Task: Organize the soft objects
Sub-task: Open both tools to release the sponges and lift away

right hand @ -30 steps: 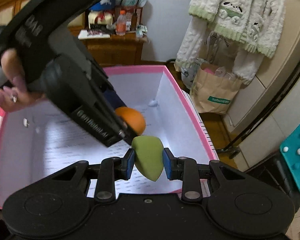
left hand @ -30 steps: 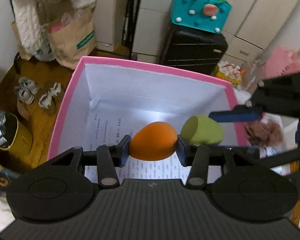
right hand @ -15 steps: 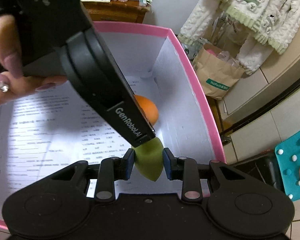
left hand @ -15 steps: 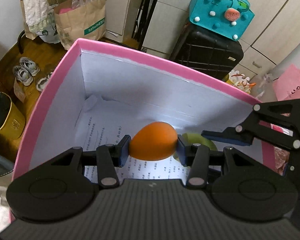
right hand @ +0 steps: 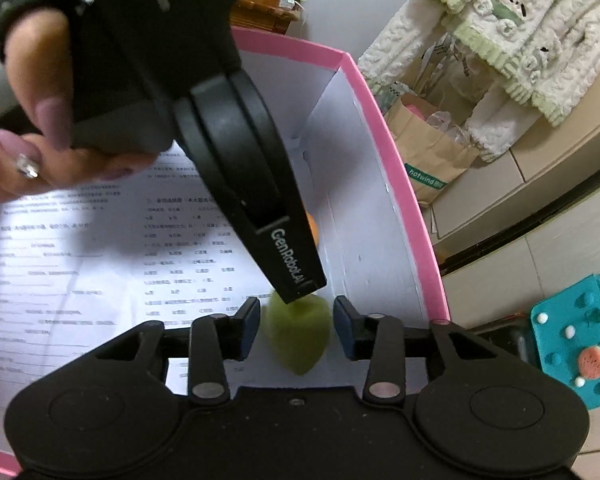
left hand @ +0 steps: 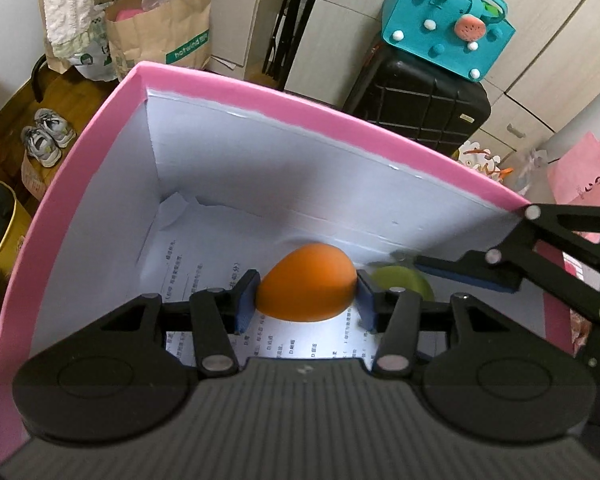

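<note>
Left gripper (left hand: pixel 306 300): jaws just eased wider; orange sponge between the pads, touching or nearly so at 3 and 9 o'clock; grip loosened, not clearly let go.
Orange sponge (left hand: pixel 306 294): egg-shaped, low inside the box, over the printed paper, close to the far wall at 12 o'clock.
Right gripper (right hand: pixel 296 322): jaws just parted; narrow gaps seen on both sides of the green sponge; no longer pinched.
Green sponge (right hand: pixel 298 332): teardrop form, point toward 6 o'clock; centred between the spread pads, near the box's right wall at 2 o'clock; whether resting on the floor or falling, cannot tell; top partly hidden by the other tool.
Pink box (left hand: pixel 260 104): pink rim, white inner walls, both sponges inside.
Printed paper (right hand: pixel 80 264): lining the box floor, spread from 9 to 12 o'clock of the right gripper.
Step in hand: release of both sponges into the box, judged all but done for the green one, partway for the orange.
Next move: fuller opening of the left jaws, then a straight lift out of both tools, clear of the walls and of each other.
Pose, left: pitched steeply downward into the box, body crossing the right wrist view from 11 o'clock.
Hand (right hand: pixel 32 120): wrapped round the left tool's handle, a ring on one finger.
Pose, right: likewise steeply downward, tips near the right-hand corner.
</note>
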`<control>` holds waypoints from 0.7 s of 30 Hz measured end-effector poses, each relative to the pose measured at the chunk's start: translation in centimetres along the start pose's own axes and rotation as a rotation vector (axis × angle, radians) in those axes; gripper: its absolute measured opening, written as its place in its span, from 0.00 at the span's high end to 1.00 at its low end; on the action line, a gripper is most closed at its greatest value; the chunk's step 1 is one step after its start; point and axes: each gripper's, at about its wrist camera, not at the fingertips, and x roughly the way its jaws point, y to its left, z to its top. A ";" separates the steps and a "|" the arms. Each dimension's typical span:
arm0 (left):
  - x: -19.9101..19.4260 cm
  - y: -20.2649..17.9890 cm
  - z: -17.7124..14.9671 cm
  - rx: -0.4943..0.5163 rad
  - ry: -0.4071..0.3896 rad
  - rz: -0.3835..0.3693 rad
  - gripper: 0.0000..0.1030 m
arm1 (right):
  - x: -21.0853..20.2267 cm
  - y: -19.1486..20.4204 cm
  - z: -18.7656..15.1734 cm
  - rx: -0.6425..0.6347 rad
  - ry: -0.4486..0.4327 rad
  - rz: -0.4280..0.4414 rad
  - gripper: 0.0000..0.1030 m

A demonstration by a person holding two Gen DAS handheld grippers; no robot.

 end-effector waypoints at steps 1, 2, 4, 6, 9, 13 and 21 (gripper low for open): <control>0.0 0.0 0.0 0.003 0.001 -0.001 0.51 | -0.2 -0.3 0.2 0.028 -0.002 0.022 0.56; 0.0 0.0 0.0 0.007 0.005 -0.002 0.51 | -0.7 -0.5 0.2 0.067 -0.008 0.044 0.55; -0.1 -0.1 0.1 0.019 0.022 -0.001 0.50 | -1.8 -0.3 0.2 0.099 -0.029 0.044 0.55; -0.8 0.0 0.2 0.026 0.024 -0.018 0.46 | -2.9 -0.2 0.0 0.123 -0.048 0.056 0.55; -2.6 0.0 0.0 0.040 -0.001 -0.042 0.44 | -4.8 0.3 -0.4 0.187 -0.057 0.069 0.54; -5.6 -0.4 -0.7 0.111 -0.048 -0.044 0.43 | -7.2 0.2 -1.5 0.300 -0.064 0.087 0.54; -11.3 -1.7 -3.4 0.296 0.037 -0.027 0.43 | -12.8 1.1 -4.3 0.493 -0.109 0.175 0.53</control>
